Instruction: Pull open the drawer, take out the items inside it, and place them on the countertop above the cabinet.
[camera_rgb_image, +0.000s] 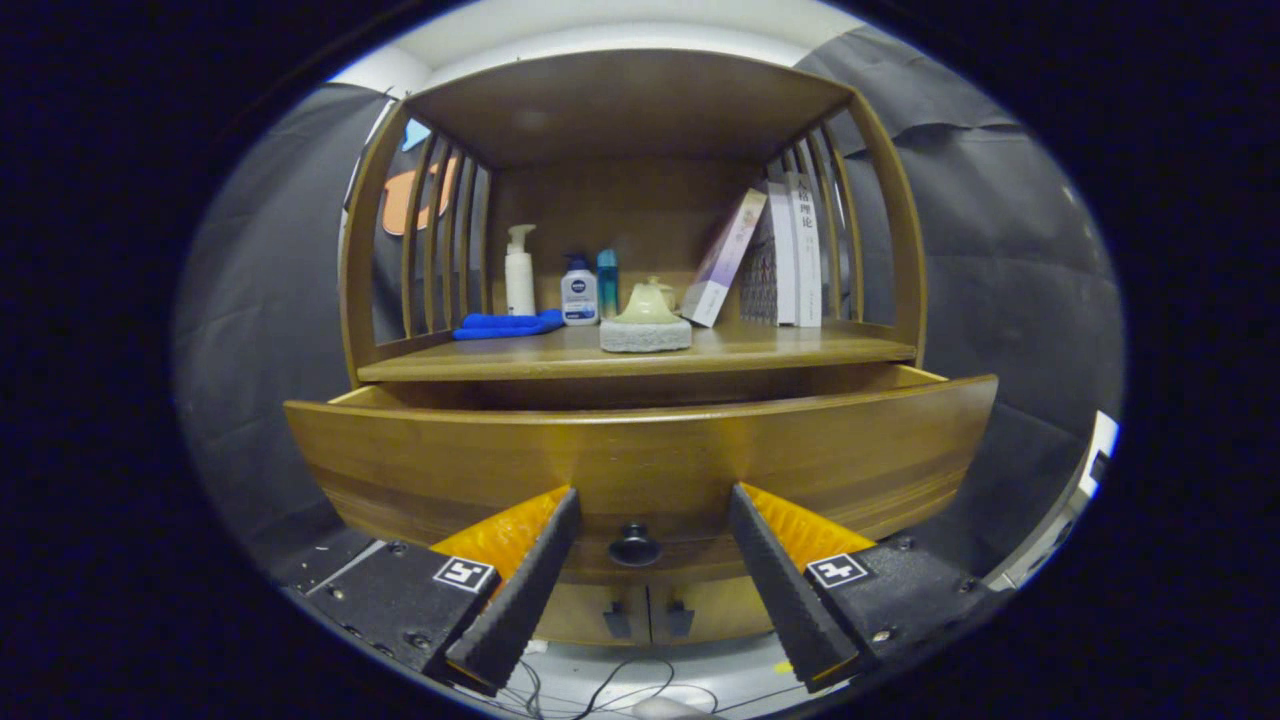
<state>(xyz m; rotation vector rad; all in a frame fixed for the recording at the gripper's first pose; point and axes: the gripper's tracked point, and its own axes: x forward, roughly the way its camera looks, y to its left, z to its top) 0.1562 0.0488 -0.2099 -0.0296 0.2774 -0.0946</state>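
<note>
The tongs (650, 500) stand spread wide, gripping nothing, with the drawer (640, 465) front just ahead and its dark round knob (635, 545) between the two fingers, untouched. The drawer is pulled out; its inside is hidden. On the bench (800, 345) above sit a blue cloth (505, 324), a white pump bottle (519, 272), a small blue-capped bottle (579, 290) whose label is too small to read, a pale lidded dish (645, 320), and leaning books (770, 255) with Chinese spine writing.
</note>
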